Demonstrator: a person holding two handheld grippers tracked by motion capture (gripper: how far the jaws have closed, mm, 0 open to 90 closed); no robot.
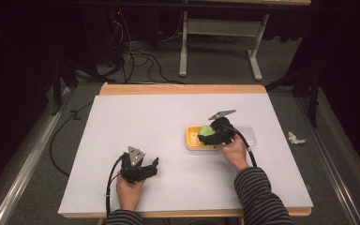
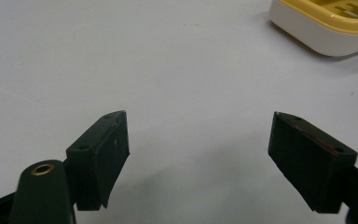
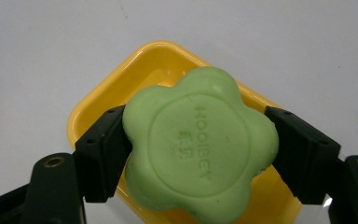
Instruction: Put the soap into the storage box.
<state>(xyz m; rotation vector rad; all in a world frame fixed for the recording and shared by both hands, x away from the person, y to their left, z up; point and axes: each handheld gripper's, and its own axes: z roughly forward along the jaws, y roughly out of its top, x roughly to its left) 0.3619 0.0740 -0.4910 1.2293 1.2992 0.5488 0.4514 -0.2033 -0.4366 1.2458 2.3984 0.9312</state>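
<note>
Green, flower-shaped soap bar [image 3: 200, 149] with raised lettering on its face sits clamped between the two black jaws of the right gripper [image 3: 200, 154], one pad pressed into each side of it. It hangs directly over the yellow plastic soap dish [image 3: 98, 112], whose glossy rim curves out from behind the bar, so what matters now is the drop: the bar is above the tray's hollow, not yet resting in it as far as I can tell, and the way home looks to be straight down. From the high view the dish [image 1: 192, 140] lies with its long side running across the table, and the right gripper [image 1: 212, 135] comes over it from the person's side, with a clear lid or second tray [image 1: 249, 133] just beyond

That hand is plainly the nearer one. The left gripper [image 1: 145, 169] rests well apart, low and to the left, its jaws standing wide with nothing between them; its own camera catches one corner of the dish [image 2: 326, 28] far off at the upper right

Underneath is a white sheet on a wooden table [image 1: 178, 89]. Around it are grey floor, loose black cables [image 1: 140, 58], a white-legged bench [image 1: 220, 33] and a crumpled scrap of paper [image 1: 296, 138]
</note>
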